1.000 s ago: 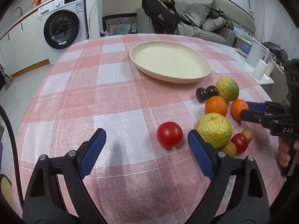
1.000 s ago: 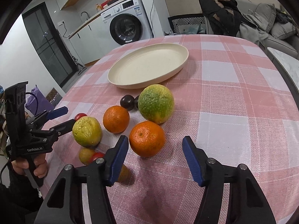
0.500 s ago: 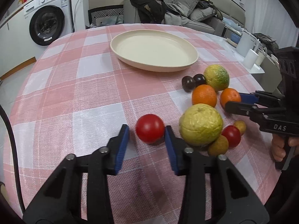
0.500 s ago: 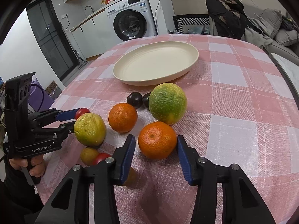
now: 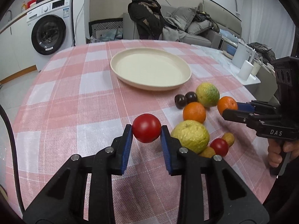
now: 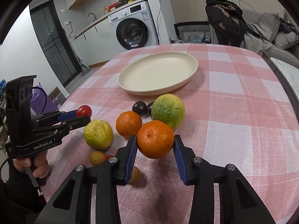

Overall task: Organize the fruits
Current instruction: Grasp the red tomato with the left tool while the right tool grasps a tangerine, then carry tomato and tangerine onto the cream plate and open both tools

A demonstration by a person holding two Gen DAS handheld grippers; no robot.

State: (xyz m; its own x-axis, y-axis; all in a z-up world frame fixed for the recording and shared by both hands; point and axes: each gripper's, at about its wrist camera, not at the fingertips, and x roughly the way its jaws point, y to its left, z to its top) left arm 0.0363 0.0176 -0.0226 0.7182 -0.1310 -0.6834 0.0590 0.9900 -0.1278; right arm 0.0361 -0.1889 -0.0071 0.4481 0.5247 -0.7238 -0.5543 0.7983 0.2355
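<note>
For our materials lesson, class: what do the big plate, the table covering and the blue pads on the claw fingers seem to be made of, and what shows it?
Plate: probably matte cream plastic or a fibre composite; dull, even surface, no glaze shine.
Tablecloth: woven pink-and-white check fabric; visible thread grain, though it may be coated.
Blue pads: likely rubbery, with a ribbed matte face; they press on the red tomato.

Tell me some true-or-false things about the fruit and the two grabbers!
1. The left hand-held gripper holds a tomato. True.
2. The right hand-held gripper holds a banana. False: it holds an orange.
3. The plate has fruit on it. False: it holds no fruit.
4. Two dark plums lie beside the green citrus. True.
5. A second orange sits on the tablecloth. True.
</note>
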